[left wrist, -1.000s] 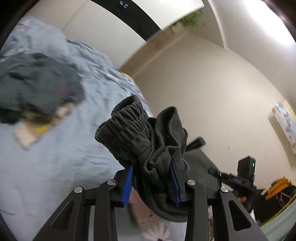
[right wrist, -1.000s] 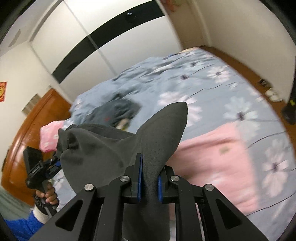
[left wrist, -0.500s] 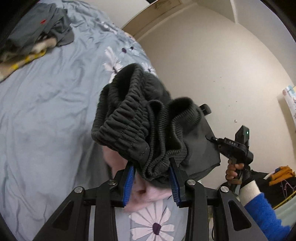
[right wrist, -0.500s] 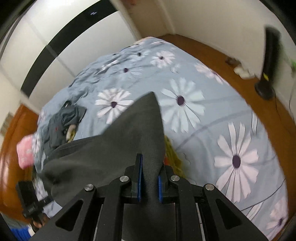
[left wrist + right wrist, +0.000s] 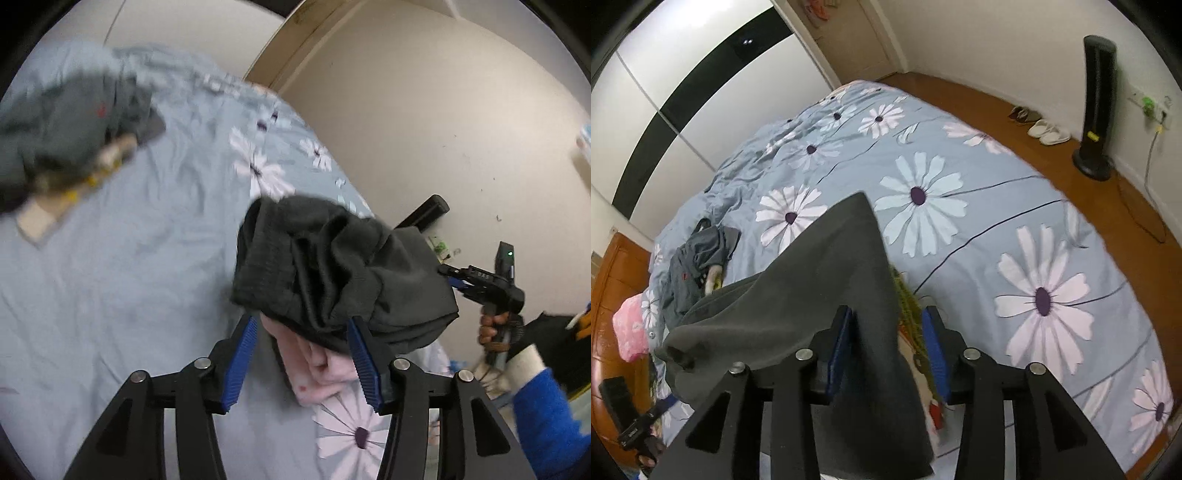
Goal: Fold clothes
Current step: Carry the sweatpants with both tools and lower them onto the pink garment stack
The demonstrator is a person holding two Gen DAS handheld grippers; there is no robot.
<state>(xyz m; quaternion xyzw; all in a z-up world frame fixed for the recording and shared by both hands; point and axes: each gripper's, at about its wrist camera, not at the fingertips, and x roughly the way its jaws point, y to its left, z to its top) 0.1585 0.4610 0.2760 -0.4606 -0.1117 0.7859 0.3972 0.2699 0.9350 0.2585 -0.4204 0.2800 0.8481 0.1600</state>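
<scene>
Trousers (image 5: 332, 273), dark grey, lie bunched over a pink garment (image 5: 317, 369) on the bed (image 5: 110, 295). My left tool (image 5: 301, 360) is spread, its blue pads either side of the cloth, gripping nothing. My right tool (image 5: 886, 354) is spread too, the trousers' (image 5: 827, 280) cloth draped loosely between its pads. Further back I see a grey clothes pile (image 5: 698, 258).

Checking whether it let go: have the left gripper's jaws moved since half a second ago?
Yes. The left gripper has opened; its blue pads now stand apart from the dark grey pants, which they pinched before.
</scene>
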